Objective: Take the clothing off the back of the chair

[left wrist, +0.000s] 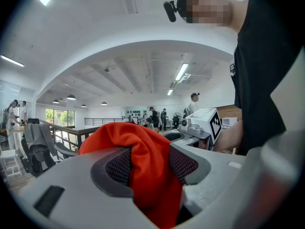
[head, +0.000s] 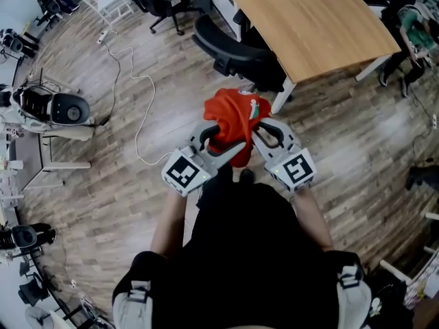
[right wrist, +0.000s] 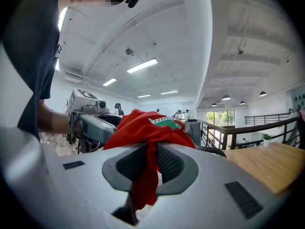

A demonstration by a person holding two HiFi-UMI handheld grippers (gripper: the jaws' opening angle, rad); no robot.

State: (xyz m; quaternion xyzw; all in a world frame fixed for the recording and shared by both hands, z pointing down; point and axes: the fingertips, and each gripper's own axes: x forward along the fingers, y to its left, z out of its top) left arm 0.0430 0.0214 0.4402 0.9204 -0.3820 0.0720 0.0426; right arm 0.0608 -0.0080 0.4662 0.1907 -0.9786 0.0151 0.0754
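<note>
The red shirt (head: 232,115) hangs bunched in the air in front of the person, pinched from both sides, with the black chair (head: 236,53) just beyond it beside the table (head: 315,26). It looks free of the chair back, though the head view cannot show whether a hem trails against the seat.

The left claw (left wrist: 151,166) is clamped on a thick wad of the cloth, its jaws standing fairly wide around the bulk. The right claw (right wrist: 151,163) grips only a thin fold, jaws close together.

That thin fold is the weak point: a tug from the other side could probably pull it out from between the pads, leaving the shirt swinging from one claw. The loose lower part could also catch on the chair or brush the floor (head: 123,204) if the hands drop or move away too low.
</note>
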